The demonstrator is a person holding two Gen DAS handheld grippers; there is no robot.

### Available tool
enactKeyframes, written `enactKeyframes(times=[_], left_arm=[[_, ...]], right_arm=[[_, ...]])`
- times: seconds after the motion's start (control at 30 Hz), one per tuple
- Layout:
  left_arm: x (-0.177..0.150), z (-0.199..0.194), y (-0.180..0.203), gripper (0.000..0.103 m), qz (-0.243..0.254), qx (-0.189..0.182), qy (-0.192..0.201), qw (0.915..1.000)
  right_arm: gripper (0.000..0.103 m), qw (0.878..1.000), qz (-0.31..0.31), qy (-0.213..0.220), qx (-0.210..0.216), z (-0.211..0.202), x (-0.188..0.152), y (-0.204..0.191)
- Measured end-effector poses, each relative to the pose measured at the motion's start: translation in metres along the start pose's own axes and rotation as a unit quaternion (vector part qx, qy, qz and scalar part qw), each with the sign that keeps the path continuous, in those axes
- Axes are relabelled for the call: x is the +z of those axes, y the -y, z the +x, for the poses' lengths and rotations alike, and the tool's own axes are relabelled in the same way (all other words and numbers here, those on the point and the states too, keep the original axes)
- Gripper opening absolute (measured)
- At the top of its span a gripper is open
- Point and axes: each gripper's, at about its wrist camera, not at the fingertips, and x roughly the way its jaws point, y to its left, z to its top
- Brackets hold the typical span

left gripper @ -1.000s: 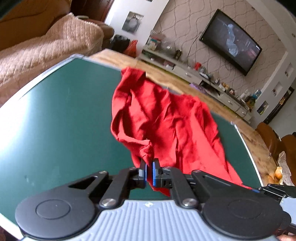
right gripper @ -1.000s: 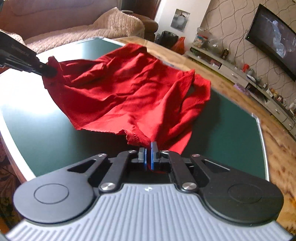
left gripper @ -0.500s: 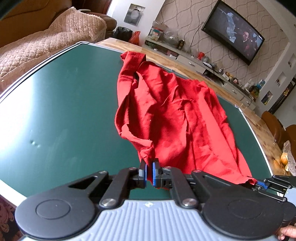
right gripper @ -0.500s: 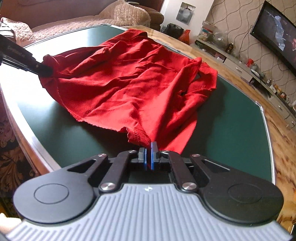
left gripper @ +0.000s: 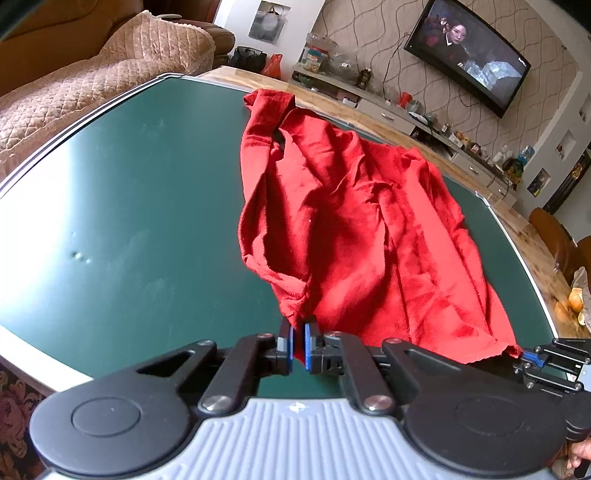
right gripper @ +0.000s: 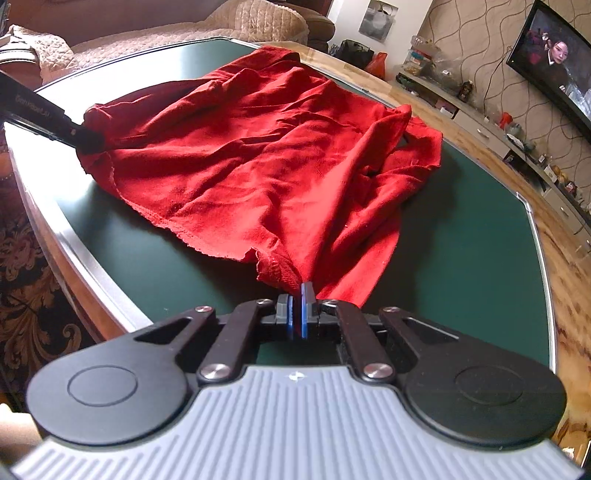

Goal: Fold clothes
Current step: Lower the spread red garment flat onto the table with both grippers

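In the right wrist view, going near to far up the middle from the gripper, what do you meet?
Right gripper with jaws shut on cloth → crumpled red fabric garment → far strip of dark green tabletop → beige quilted sofa.

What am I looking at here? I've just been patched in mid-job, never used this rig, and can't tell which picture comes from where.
There is no robot arm: a person holds one two-finger clamp per hand, each with its own fisheye camera looking along its fingers. One picture is the left gripper, the other the right gripper. Each is shut on a near corner of the red garment, which lies rumpled on the green table. The right gripper also shows at the left view's edge.
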Motion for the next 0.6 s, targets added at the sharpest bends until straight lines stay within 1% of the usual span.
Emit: enactKeyframes(times=[0.23,0.3,0.33,0.37,0.4,0.43,0.47,0.5,0.53,0.57,0.6], left_arm=[[-0.001,0.002,-0.005,0.007,0.005,0.009,-0.005,0.9999],[0.0,0.002,-0.006,0.009,0.003,0.011,-0.007,0.9999],[0.0,0.001,-0.007,0.012,0.001,0.013,-0.007,0.9999],[0.0,0.0,-0.008,0.018,0.0,0.017,-0.007,0.9998],[0.0,-0.001,-0.009,0.02,-0.001,0.022,-0.007,0.9997],[0.001,-0.002,-0.01,0.025,-0.003,0.026,-0.007,0.9996],[0.001,-0.004,-0.011,0.032,-0.005,0.03,-0.007,0.9995],[0.002,-0.006,-0.013,0.035,-0.007,0.035,-0.009,0.9993],[0.003,-0.008,-0.016,0.043,-0.011,0.041,-0.011,0.999],[0.005,-0.01,-0.018,0.047,-0.015,0.048,-0.013,0.9987],[0.007,-0.013,-0.021,0.049,-0.019,0.055,-0.013,0.9982]], right_arm=[[0.006,1.0,0.0,-0.005,0.004,0.007,0.001,0.0],[0.007,1.0,0.0,-0.007,0.004,0.009,0.001,-0.001],[0.007,1.0,0.0,-0.008,0.005,0.01,0.002,-0.002],[0.008,1.0,0.003,-0.008,0.006,0.01,0.002,-0.001],[0.009,1.0,0.008,-0.008,0.008,0.01,0.003,0.001],[0.009,1.0,0.014,-0.008,0.012,0.01,0.003,0.002],[0.011,1.0,0.021,-0.009,0.016,0.01,0.003,0.003],[0.014,0.999,0.027,-0.009,0.019,0.01,0.003,0.005],[0.016,0.999,0.034,-0.01,0.022,0.009,0.003,0.007],[0.019,0.999,0.04,-0.01,0.025,0.009,0.003,0.01],[0.022,0.999,0.045,-0.009,0.027,0.008,0.003,0.011]])
